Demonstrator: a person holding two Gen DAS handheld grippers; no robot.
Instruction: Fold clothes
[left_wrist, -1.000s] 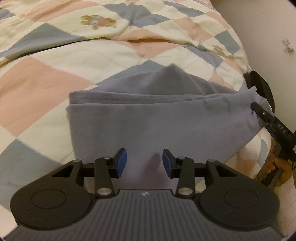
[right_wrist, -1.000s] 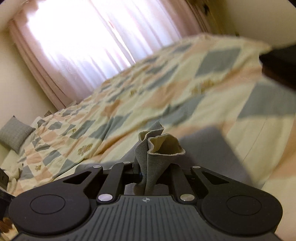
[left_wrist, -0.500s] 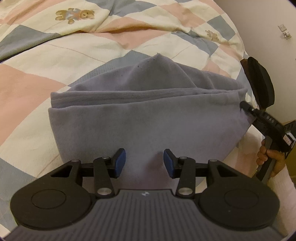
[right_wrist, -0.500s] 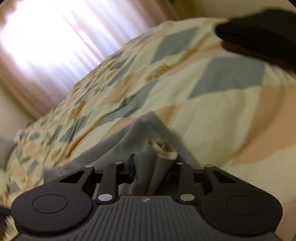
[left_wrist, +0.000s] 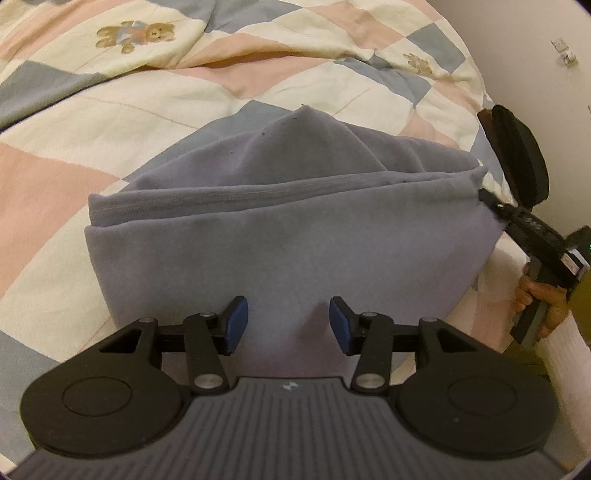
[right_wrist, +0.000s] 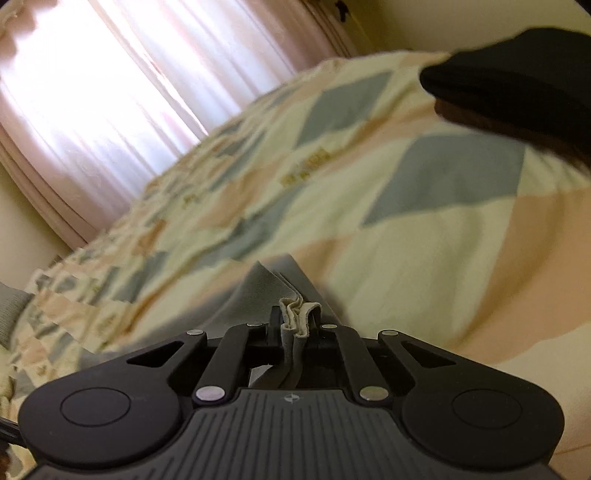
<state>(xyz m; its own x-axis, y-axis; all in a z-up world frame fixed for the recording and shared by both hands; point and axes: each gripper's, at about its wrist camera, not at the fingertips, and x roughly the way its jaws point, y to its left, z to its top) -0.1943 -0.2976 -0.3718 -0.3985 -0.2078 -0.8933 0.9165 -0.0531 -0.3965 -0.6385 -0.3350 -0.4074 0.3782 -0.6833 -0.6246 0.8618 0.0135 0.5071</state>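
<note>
Nearest the left camera: left gripper held apart above grey garment, nothing pinched | right edge: right gripper closing on bunched corner, presumably to carry the fold | beyond: garment lain on quilt.

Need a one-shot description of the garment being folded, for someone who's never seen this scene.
Find the bed with the patchwork quilt of cream, pink and blue-grey squares with teddy bears. On it lies the folded grey-lilac garment, its right corner pinched in the right gripper. It is the only plain, unpatterned cloth there.
</note>
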